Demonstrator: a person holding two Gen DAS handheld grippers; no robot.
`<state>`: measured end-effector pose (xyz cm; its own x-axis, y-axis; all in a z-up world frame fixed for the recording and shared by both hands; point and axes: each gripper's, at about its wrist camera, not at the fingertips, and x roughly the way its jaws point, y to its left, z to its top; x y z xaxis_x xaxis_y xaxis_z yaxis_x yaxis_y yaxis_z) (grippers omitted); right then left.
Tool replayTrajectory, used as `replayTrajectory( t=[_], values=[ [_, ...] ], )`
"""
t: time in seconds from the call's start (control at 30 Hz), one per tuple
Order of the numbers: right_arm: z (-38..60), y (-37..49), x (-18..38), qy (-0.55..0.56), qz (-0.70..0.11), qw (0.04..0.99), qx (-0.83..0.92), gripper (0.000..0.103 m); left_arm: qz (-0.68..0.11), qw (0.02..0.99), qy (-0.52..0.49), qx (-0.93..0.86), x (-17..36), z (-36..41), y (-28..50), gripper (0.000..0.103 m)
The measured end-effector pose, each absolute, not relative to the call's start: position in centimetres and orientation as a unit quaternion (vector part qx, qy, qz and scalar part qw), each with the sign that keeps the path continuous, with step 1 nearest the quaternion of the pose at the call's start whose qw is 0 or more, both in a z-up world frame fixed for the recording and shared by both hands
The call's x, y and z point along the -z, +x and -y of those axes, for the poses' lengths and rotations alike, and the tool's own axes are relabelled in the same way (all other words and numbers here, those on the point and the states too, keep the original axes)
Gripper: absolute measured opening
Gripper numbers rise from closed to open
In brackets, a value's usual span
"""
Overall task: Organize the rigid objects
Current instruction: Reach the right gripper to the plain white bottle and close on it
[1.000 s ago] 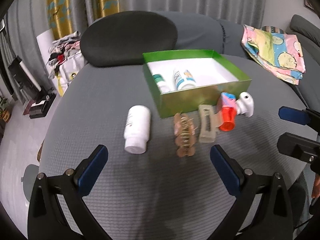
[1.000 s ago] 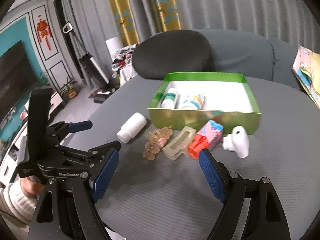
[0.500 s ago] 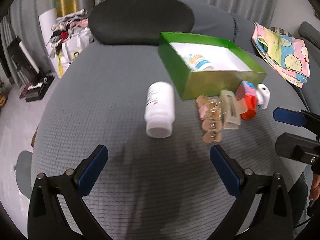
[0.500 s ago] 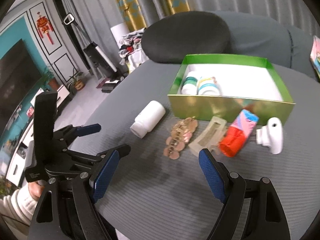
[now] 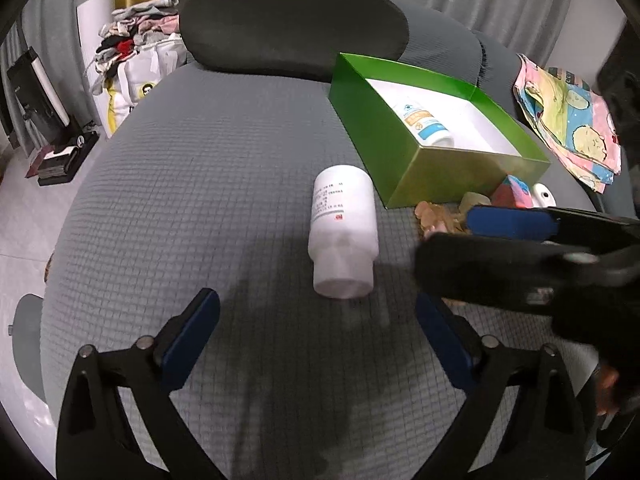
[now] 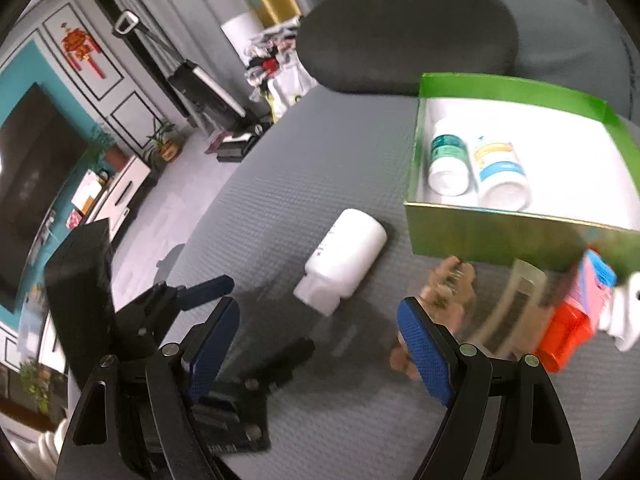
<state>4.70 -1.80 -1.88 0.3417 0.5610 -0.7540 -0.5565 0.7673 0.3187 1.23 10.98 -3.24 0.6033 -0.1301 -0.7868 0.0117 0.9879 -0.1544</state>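
A white bottle [image 5: 344, 236] [image 6: 344, 256] lies on its side on the grey cushion, cap towards me. My left gripper [image 5: 314, 316] hangs just short of the cap. Its jaws are wide and closing, and the bottle is ahead of the tips, not between them. My right gripper [image 6: 316, 320] is open and empty, also close to the bottle. It crosses the left wrist view as a dark blur [image 5: 500, 240]. The green box [image 5: 400, 152] [image 6: 480, 236] holds two labelled bottles [image 6: 448, 160] [image 6: 500, 172].
In front of the box lie a brown flower hair clip [image 6: 448, 280], a clear claw clip [image 6: 516, 304], a red and pink toy bottle [image 6: 576, 312] and a white piece [image 6: 624, 316]. A black cushion [image 5: 292, 20] sits behind, and patterned cloth [image 5: 568, 120] to the right.
Both grippers have come down and nearer to the white bottle. The right gripper has swung in from the right and now covers the hair clips in the left wrist view.
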Motion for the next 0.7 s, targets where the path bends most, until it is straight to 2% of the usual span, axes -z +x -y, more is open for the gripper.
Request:
replayTrajectory(
  t=[0.07, 0.13, 0.3, 0.43, 0.6, 0.7],
  values=[
    [1.1, 5.7, 2.4, 0.0, -0.469, 0.814, -0.342, 0.079, -0.446, 0.891, -0.072, 0.043, 3.4, -11.2, 1.9, 0.095],
    [0.3, 6.6, 3.0, 0.002, -0.48, 0.808, -0.341, 0.074, -0.452, 0.888, -0.077, 0.045, 3.8, -11.4, 2.8, 0.084],
    [-1.5, 8.5, 4.4, -0.011, -0.508, 0.798, -0.324, 0.067, -0.462, 0.88, -0.088, 0.057, 4.2, -11.3, 4.2, 0.071],
    [-2.2, 9.5, 5.2, -0.003, -0.528, 0.784, -0.327, 0.058, -0.471, 0.872, -0.102, 0.083, 4.6, -11.2, 5.2, 0.054],
    [-3.2, 10.2, 5.3, -0.014, -0.536, 0.775, -0.334, 0.053, -0.479, 0.859, -0.153, 0.094, 5.3, -12.5, 6.7, 0.044],
    [-3.7, 10.7, 5.5, -0.024, -0.542, 0.772, -0.33, 0.052, -0.482, 0.855, -0.159, 0.102, 5.5, -12.8, 7.1, 0.045]
  ],
)
